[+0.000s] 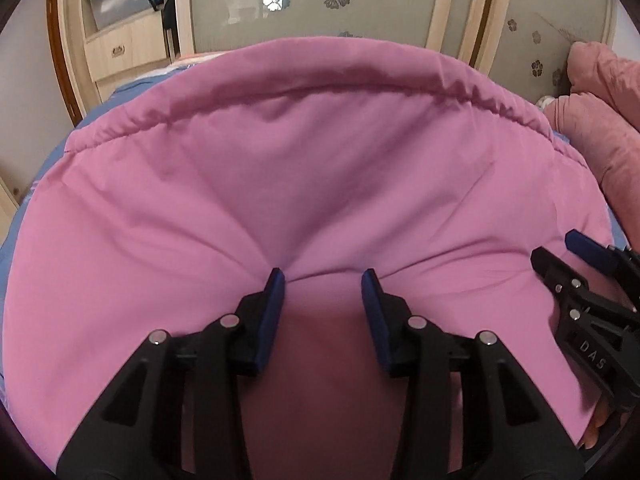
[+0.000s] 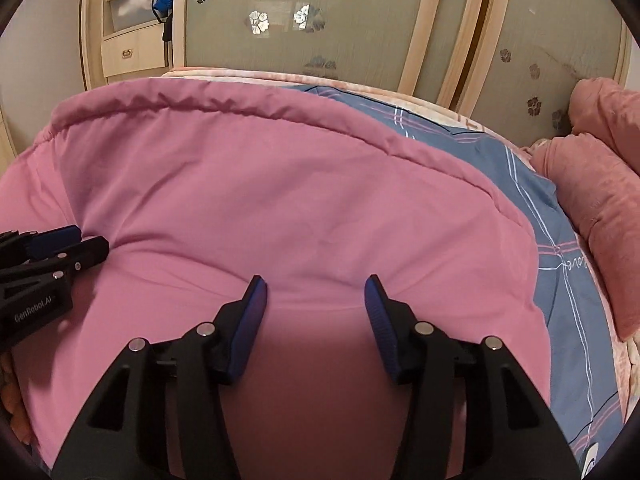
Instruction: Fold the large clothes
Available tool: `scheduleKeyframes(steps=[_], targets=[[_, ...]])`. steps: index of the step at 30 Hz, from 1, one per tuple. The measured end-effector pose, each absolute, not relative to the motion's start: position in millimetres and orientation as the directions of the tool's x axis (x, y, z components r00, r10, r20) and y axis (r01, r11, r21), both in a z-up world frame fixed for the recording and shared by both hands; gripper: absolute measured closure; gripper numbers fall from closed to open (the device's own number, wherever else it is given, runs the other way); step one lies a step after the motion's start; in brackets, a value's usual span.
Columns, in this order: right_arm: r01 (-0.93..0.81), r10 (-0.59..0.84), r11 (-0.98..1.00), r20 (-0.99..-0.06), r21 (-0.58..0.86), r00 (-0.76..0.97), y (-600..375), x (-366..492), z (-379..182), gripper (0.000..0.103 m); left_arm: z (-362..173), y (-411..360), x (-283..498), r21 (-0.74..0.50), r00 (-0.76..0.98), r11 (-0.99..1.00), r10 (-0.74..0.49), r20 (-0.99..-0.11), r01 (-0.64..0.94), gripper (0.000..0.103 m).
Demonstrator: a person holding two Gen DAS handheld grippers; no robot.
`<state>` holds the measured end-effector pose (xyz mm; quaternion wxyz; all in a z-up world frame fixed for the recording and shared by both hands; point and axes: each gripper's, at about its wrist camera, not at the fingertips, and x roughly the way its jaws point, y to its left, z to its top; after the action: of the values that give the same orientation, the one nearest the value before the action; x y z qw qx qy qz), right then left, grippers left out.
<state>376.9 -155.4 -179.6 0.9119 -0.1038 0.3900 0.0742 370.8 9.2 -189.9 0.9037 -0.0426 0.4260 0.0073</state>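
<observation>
A pink padded garment [image 1: 304, 184] was spread on the bed [image 2: 560, 240], its long axis running left to right and its gathered seam on the far side. Bunched fabric was pinched by the left hand-held gripper [image 1: 323, 276] and right hand-held gripper [image 2: 316, 282]. Its near edge was hidden.

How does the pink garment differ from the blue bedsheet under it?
The pink garment is plain, puffy and creased, with a gathered seam along its far edge; the blue bedsheet lies flat and carries white and pink lines. The garment lies on top and fills most of both views; the bedsheet shows only around its edges. Both are spread on the bed.
</observation>
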Motion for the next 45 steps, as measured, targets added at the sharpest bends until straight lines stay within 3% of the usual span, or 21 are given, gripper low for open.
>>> scheduleKeyframes(steps=[17, 22, 23, 26, 28, 30, 33, 36, 39, 42, 45], targets=[[-0.194, 0.073, 0.977, -0.706, -0.092, 0.704, -166, 381, -188, 0.04, -207, 9, 374, -0.072, 0.668, 0.996, -0.022, -0.744, -0.048, 0.059], [-0.111, 0.095, 0.993, -0.728, 0.026, 0.679, -210, 393, -186, 0.039, -198, 58, 364, -0.121, 0.694, 0.971, 0.058, -0.718, -0.207, 0.059], [-0.07, 0.08, 0.997, -0.736, 0.044, 0.672, -223, 396, -187, 0.022, -199, 65, 364, -0.141, 0.688, 0.968, 0.042, -0.725, -0.208, 0.059], [0.054, 0.047, 0.993, -0.768, 0.105, 0.639, -263, 404, -196, 0.001, -198, 70, 363, -0.077, 0.673, 0.968, 0.107, -0.732, -0.237, 0.059], [0.093, 0.097, 0.977, -0.787, 0.193, 0.61, -284, 408, -203, 0.001, -194, 75, 360, -0.058, 0.666, 0.958, 0.151, -0.73, -0.282, 0.059], [0.111, 0.053, 0.982, -0.79, 0.152, 0.611, -288, 406, -200, 0.001, -184, 85, 355, -0.019, 0.658, 0.939, 0.225, -0.719, -0.342, 0.059], [0.133, -0.064, 0.991, -0.772, 0.027, 0.632, -281, 400, -194, 0.001, -176, 109, 351, 0.061, 0.616, 0.894, 0.354, -0.703, -0.443, 0.045], [0.181, 0.021, 0.971, -0.803, 0.159, 0.596, -305, 403, -204, 0.001, -182, 146, 346, -0.049, 0.588, 0.89, 0.257, -0.767, -0.453, 0.045], [0.211, -0.056, 0.973, -0.786, 0.096, 0.615, -307, 388, -194, 0.001, -160, 140, 319, 0.049, 0.604, 0.884, 0.357, -0.713, -0.465, 0.045], [0.131, -0.002, 0.983, -0.709, 0.128, 0.705, -299, 336, -167, 0.002, -127, 123, 260, -0.095, 0.745, 0.93, 0.22, -0.63, -0.355, 0.007], [0.03, 0.099, 0.983, -0.665, 0.18, 0.74, -285, 265, -140, 0.002, -99, 90, 205, -0.147, 0.81, 0.95, 0.147, -0.568, -0.276, 0.002]])
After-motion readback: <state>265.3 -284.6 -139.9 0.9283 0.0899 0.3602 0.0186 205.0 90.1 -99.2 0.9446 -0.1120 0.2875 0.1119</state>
